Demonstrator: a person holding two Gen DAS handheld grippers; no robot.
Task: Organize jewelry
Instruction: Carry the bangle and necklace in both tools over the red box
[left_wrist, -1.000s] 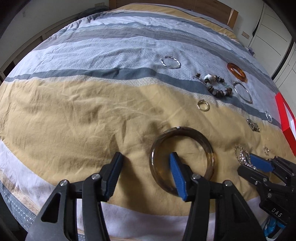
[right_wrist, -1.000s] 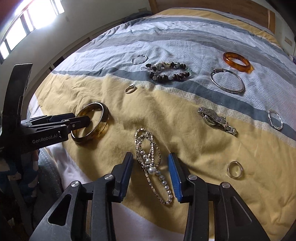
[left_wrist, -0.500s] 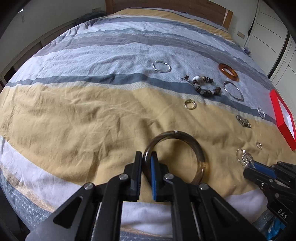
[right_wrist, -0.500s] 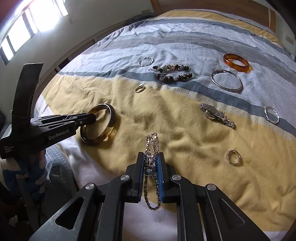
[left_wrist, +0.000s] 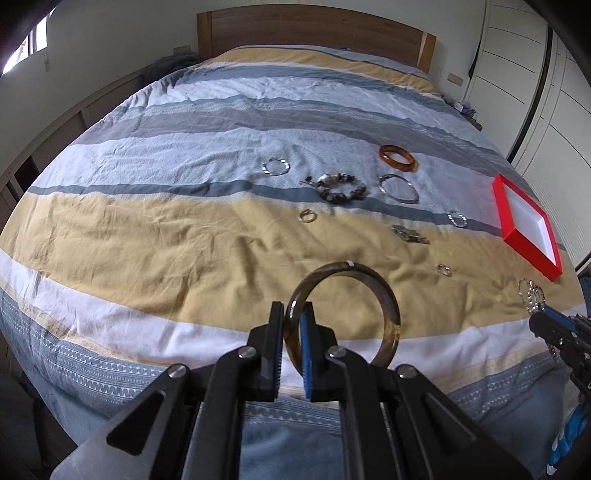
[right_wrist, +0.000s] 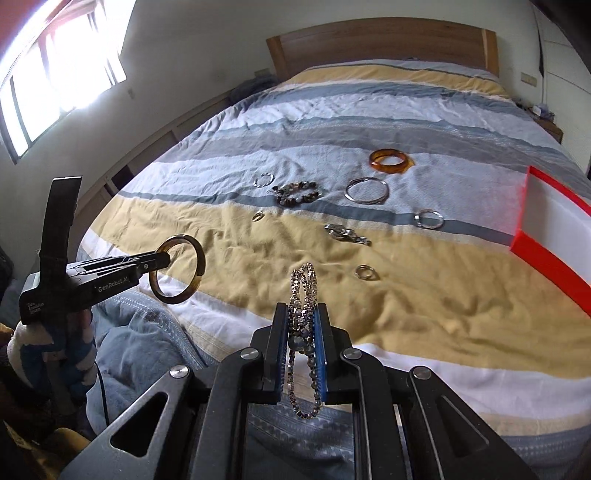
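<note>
Left gripper clamped on the rim of a dark brown bangle, lifted clear above the near edge of the striped bedspread. Right gripper clamped on a beaded chain bracelet, its loops hanging below the pads. Remaining jewelry lies mid-bed; red tray at far right.

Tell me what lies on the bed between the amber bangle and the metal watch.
In both wrist views, the thin silver bangle lies between the amber bangle and the metal watch; otherwise only bedspread.
</note>
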